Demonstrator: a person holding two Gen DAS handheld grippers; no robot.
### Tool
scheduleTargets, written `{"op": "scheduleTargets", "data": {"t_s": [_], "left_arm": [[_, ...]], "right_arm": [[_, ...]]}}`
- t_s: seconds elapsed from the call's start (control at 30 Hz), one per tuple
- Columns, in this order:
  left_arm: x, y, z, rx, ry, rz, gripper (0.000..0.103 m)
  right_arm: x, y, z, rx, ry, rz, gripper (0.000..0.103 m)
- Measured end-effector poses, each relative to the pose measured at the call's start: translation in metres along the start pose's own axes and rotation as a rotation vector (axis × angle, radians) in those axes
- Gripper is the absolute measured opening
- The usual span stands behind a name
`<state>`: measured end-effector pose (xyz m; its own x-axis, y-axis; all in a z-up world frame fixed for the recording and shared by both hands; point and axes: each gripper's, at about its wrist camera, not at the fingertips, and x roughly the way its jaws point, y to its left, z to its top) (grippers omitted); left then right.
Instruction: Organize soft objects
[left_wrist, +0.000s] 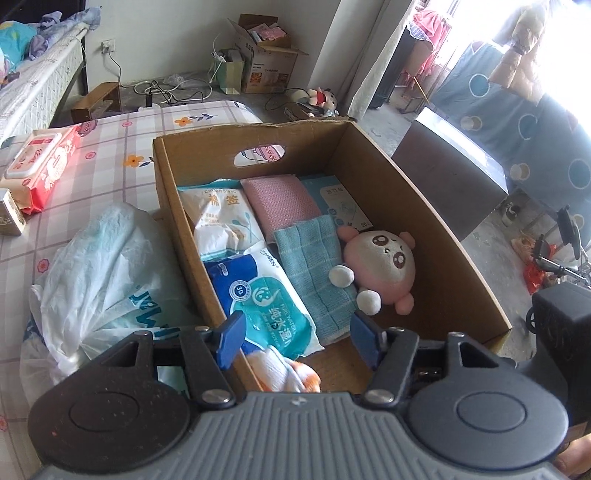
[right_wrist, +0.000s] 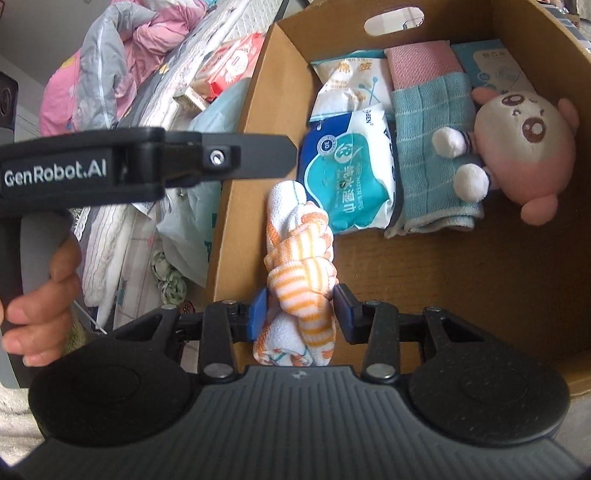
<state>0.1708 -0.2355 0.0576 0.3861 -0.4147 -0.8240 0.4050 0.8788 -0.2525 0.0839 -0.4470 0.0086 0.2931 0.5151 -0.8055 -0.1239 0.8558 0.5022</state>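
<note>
A cardboard box (left_wrist: 424, 192) on the bed holds a pink plush toy (left_wrist: 380, 262), a folded teal cloth (left_wrist: 310, 258), a pink cloth (left_wrist: 280, 203), a wet-wipes pack (left_wrist: 269, 306) and a cotton-swab bag (left_wrist: 221, 218). My left gripper (left_wrist: 298, 338) hovers open over the box's near end, above the wipes. An orange-striped white towel (right_wrist: 299, 251) lies bunched in the box's near left corner. My right gripper (right_wrist: 301, 314) straddles it with its jaws apart, the pads beside the towel without squeezing it. In the right wrist view the plush toy (right_wrist: 524, 140) lies at the right.
Left of the box sit a white plastic bag (left_wrist: 107, 266) and a red wipes pack (left_wrist: 44, 166) on the checked bedsheet. A hand (right_wrist: 44, 288) holds the left gripper's handle. A dark stool (left_wrist: 450, 177) stands beyond the box; a carton (left_wrist: 269, 62) sits on the floor.
</note>
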Motion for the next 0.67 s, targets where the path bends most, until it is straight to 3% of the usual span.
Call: {"op": "scheduleTargets", "data": {"t_s": [0.07, 0.27, 0.53, 0.67], "left_arm": [[-0.003, 0.004, 0.0, -0.003, -0.007, 0.001, 0.064], [-0.016, 0.01, -0.006, 0.006, -0.036, -0.002, 0.064], [-0.046, 0.025, -0.024, 0.009, -0.129, 0.026, 0.076], [-0.066, 0.039, -0.038, 0.01, -0.193, 0.061, 0.081]], "right_arm": [[-0.003, 0.0, 0.002, 0.008, -0.011, 0.003, 0.051], [-0.014, -0.014, 0.012, 0.071, -0.069, 0.027, 0.052], [0.011, -0.01, 0.009, 0.118, -0.046, 0.07, 0.051], [0.0, -0.012, 0.006, 0.144, -0.084, 0.096, 0.051]]}}
